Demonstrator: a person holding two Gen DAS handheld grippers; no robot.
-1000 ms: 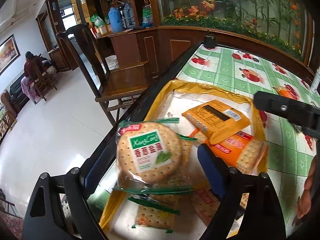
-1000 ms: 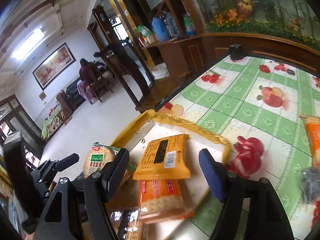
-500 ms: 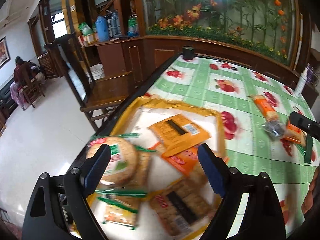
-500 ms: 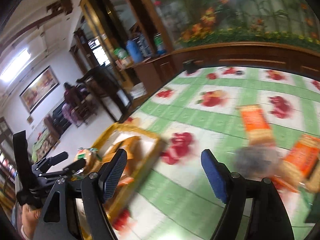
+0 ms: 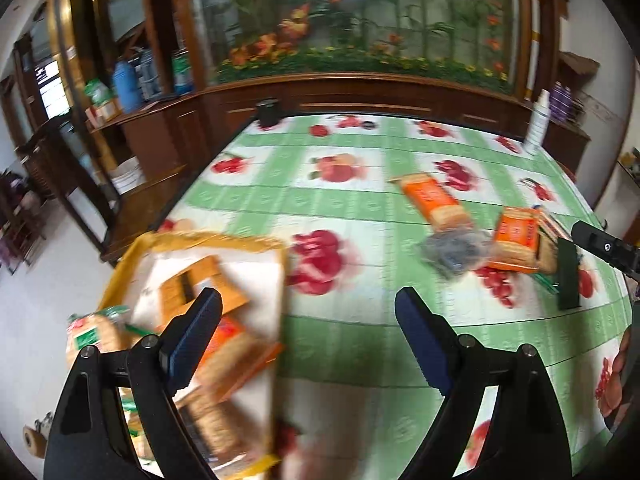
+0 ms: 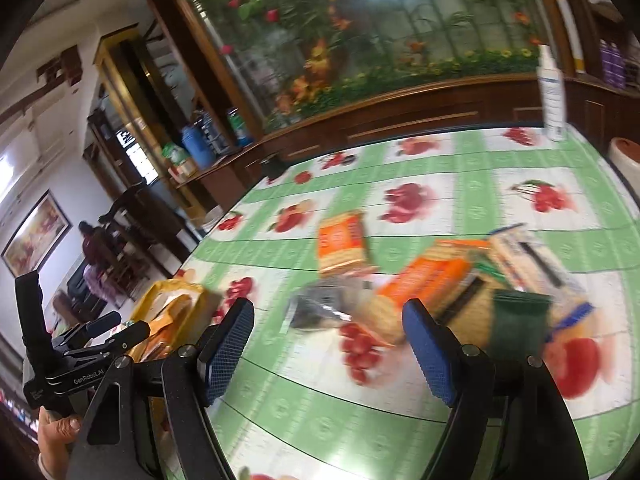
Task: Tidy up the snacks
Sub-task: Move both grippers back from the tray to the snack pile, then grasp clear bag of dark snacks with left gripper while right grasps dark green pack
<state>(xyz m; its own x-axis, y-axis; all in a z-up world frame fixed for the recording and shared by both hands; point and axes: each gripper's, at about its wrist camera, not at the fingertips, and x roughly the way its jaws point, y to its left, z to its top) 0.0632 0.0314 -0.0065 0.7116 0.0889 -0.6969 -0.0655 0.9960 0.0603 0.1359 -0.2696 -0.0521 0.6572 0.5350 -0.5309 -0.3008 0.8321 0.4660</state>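
Snacks lie in two groups on the surface (image 5: pixel 360 344), which wears a green-checked cloth printed with fruit. Nearest my left tool (image 5: pixel 308 332), low on its left side, sits the yellow tray (image 5: pixel 132 256) at the surface's edge, holding a round cracker pack (image 5: pixel 90 334), an orange packet (image 5: pixel 200 284) and other blurred biscuit packs. My left tool hangs above the tray's right rim, jaws standing wide with nothing between them; its left finger (image 5: pixel 194 336) overlaps the tray, its right finger is over bare cloth.

My right tool (image 6: pixel 328 344) is also empty. Its jaws have just been opening and now stand well apart, with only cloth and printed cherries between the pads. Just beyond its tips lies the loose heap: a crumpled grey wrapper (image 6: pixel 320 308) near the middle, an orange cracker pack (image 6: pixel 420 284) touching it on the right, and behind the right finger (image 6: pixel 430 354) a dark green packet (image 6: pixel 520 324) among more blurred packs. A second orange pack (image 6: pixel 342 242) lies a little farther off, behind the wrapper.

Seen from the right wrist, the tray and my left tool sit well off to the left, my hand (image 6: pixel 56 440) gripping its handle.

Far back, a white bottle (image 6: pixel 552 92) stands near the surface's far edge.
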